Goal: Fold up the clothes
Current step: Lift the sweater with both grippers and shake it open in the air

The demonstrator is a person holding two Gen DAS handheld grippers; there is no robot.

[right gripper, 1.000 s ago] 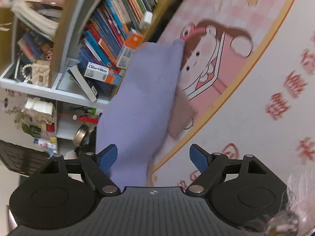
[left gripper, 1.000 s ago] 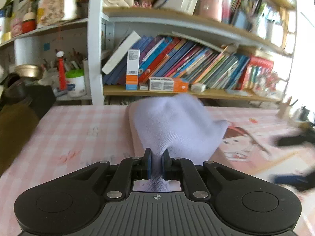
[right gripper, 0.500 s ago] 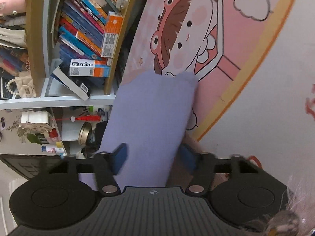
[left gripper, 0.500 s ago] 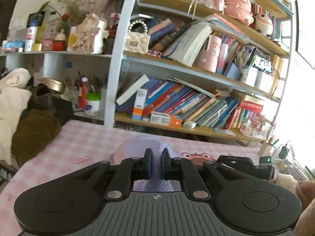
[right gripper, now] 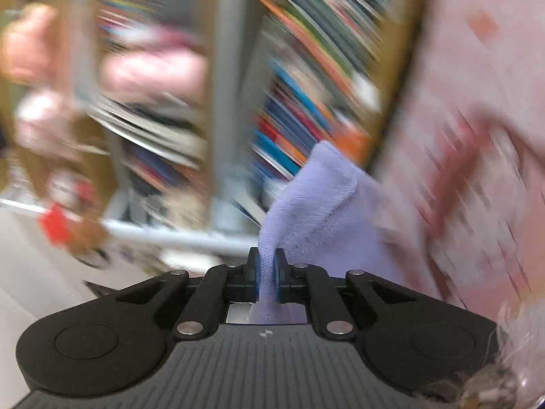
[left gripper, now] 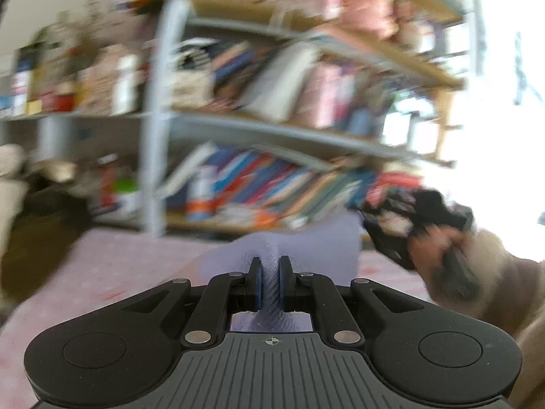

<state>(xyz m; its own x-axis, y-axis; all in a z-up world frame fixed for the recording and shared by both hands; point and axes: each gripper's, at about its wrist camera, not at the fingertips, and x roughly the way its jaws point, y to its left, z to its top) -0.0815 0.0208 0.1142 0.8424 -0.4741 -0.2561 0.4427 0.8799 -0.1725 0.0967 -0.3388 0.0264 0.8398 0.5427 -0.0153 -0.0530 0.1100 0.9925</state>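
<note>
A pale lilac knitted garment (left gripper: 306,248) is held up between both grippers above the pink checked table (left gripper: 102,266). My left gripper (left gripper: 269,274) is shut on one edge of it. My right gripper (right gripper: 266,266) is shut on another edge of the lilac garment (right gripper: 327,197), which bunches up ahead of the jaws. In the left wrist view the right gripper (left gripper: 408,228) and the hand holding it show at the right, at the cloth's far edge. Both views are blurred by motion.
A tall bookshelf (left gripper: 272,184) packed with books and ornaments stands right behind the table. It also fills the right wrist view (right gripper: 306,85). The pink cartoon mat (right gripper: 477,136) lies on the table at the right. Dark clothing (left gripper: 20,255) lies at the far left.
My right gripper has closed on the lilac garment and lifted it; it was open around it before. Both grippers are moving fast, the left still holding its edge.
</note>
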